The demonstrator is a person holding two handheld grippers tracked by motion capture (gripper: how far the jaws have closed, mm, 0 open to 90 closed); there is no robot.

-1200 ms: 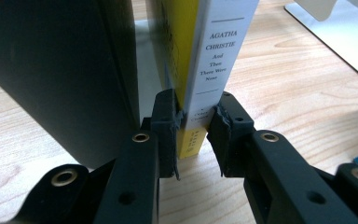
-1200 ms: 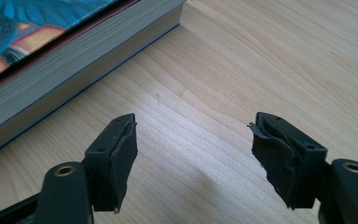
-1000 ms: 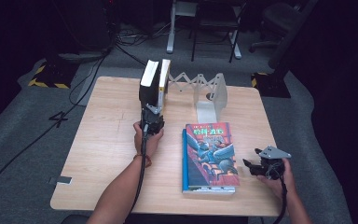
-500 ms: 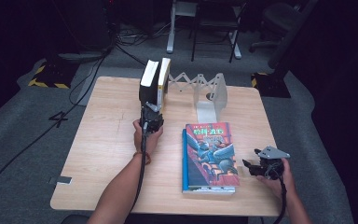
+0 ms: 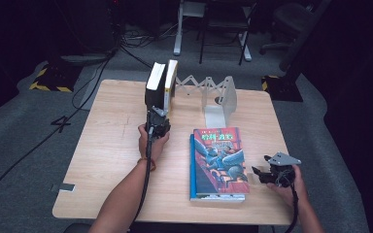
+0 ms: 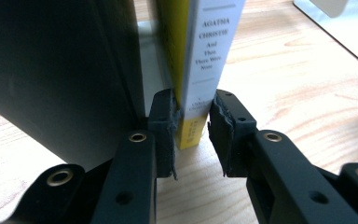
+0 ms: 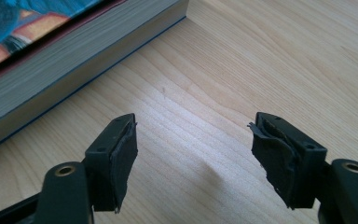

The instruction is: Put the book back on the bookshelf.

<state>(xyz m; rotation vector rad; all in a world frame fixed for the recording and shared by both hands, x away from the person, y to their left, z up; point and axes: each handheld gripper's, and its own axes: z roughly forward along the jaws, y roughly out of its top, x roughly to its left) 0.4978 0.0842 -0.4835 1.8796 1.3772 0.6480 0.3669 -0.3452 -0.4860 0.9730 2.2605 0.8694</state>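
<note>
Left gripper [image 6: 192, 135] is sitting at the foot of the white-spined paperback [image 6: 209, 60], jaws either side of its spine: left pad touching the yellow edge, right pad showing a thin gap, so the grip looks loose, barely clamped if at all. The book is standing upright at the back left of the table [image 5: 107, 160], leaning against a dark book [image 6: 60, 70] at the end of the folding rack [image 5: 209, 90]. Risk: with so low and light a hold, the paperback is likely tipping or sliding out on any pull, and knocking its dark neighbour over. Right gripper [image 7: 193, 154] is hanging open, holding nothing, near the flat colourful book [image 5: 219, 162]; it could be nudging that if swung in.
</note>
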